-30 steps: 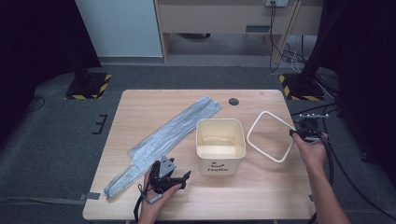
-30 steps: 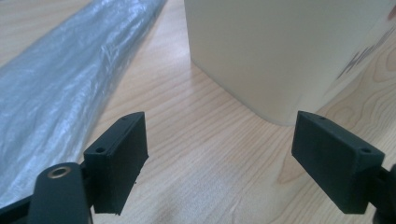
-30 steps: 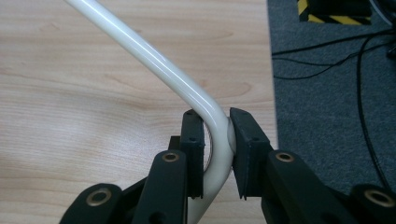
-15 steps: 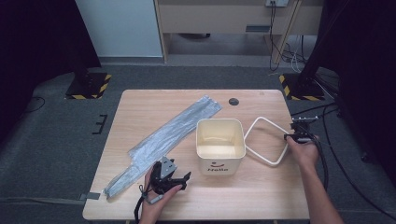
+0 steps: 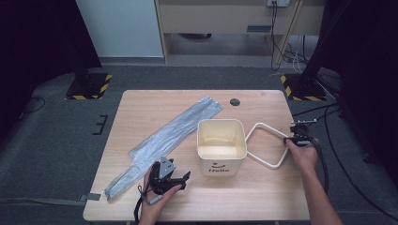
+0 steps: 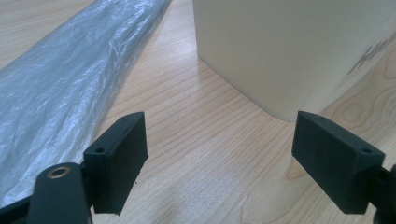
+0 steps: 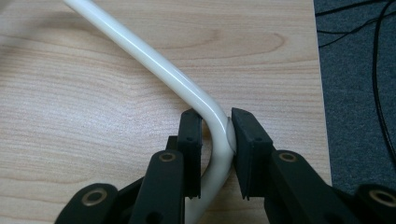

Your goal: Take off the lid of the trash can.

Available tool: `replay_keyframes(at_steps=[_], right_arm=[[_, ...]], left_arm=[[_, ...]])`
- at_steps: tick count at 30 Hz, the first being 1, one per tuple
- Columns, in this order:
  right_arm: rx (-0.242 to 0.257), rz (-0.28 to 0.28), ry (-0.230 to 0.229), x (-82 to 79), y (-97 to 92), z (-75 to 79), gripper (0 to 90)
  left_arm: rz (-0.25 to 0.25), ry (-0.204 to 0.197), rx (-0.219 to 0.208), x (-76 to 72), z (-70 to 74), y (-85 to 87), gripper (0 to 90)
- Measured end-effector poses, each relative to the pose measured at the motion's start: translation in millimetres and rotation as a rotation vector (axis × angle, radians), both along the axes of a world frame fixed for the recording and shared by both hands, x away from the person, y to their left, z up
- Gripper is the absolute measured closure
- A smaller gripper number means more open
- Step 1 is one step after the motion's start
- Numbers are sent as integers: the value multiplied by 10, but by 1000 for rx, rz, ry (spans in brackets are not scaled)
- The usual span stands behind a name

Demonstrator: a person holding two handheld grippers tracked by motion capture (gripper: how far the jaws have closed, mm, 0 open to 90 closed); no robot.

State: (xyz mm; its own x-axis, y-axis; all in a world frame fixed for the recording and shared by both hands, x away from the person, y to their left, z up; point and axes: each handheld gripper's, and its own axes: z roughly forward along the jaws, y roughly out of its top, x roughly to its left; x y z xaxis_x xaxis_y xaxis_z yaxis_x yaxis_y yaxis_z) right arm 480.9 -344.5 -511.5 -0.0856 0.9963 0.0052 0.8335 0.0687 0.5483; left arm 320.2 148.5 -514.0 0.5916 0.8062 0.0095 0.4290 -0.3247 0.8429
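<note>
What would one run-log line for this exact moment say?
right gripper: shut on ring frame corner, low over table | left gripper: open, empty, beside bin | plastic bag: flat, untouched

Right tool (image 5: 287, 139) on bin handle (image 5: 265, 145)

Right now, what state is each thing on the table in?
bin: upright, open top, empty inside.
ring frame: off the bin, lying beside it.
plastic bag: flat, unopened, on the table.
right gripper: shut on the ring frame's corner.
left gripper: open, holding nothing.
</note>
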Motion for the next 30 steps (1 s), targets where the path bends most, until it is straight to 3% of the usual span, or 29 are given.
replay_keyframes(at_steps=[4,6,12,20,21,22,23,24,26,27,30], right_arm=[[22,0,1,-4,5,1,692],[22,17,-25,-28,7,-12,605],[44,33,-78,-126,-10,47,502],[62,110,-225,-461,-22,334,395],[81,113,-239,-520,1,369,370],[79,139,-287,-635,46,416,319],[79,139,-287,-635,46,416,319],[79,155,-338,-745,103,450,275],[86,155,-355,-800,136,463,228],[97,156,-392,-903,198,478,171],[141,139,-449,-1084,273,450,129]], left_arm=[[3,-2,-3,4,10,19,174],[9,-7,-5,8,24,42,173],[23,-9,-23,23,33,97,174],[34,-20,-17,66,132,192,173],[36,-22,-21,71,149,212,171],[48,-27,-38,78,171,263,165],[48,-27,-38,78,171,263,164],[54,-30,-42,83,178,292,163],[65,-31,-45,98,189,353,159],[73,-35,-49,104,194,388,152],[84,-35,-70,125,242,514,148]])
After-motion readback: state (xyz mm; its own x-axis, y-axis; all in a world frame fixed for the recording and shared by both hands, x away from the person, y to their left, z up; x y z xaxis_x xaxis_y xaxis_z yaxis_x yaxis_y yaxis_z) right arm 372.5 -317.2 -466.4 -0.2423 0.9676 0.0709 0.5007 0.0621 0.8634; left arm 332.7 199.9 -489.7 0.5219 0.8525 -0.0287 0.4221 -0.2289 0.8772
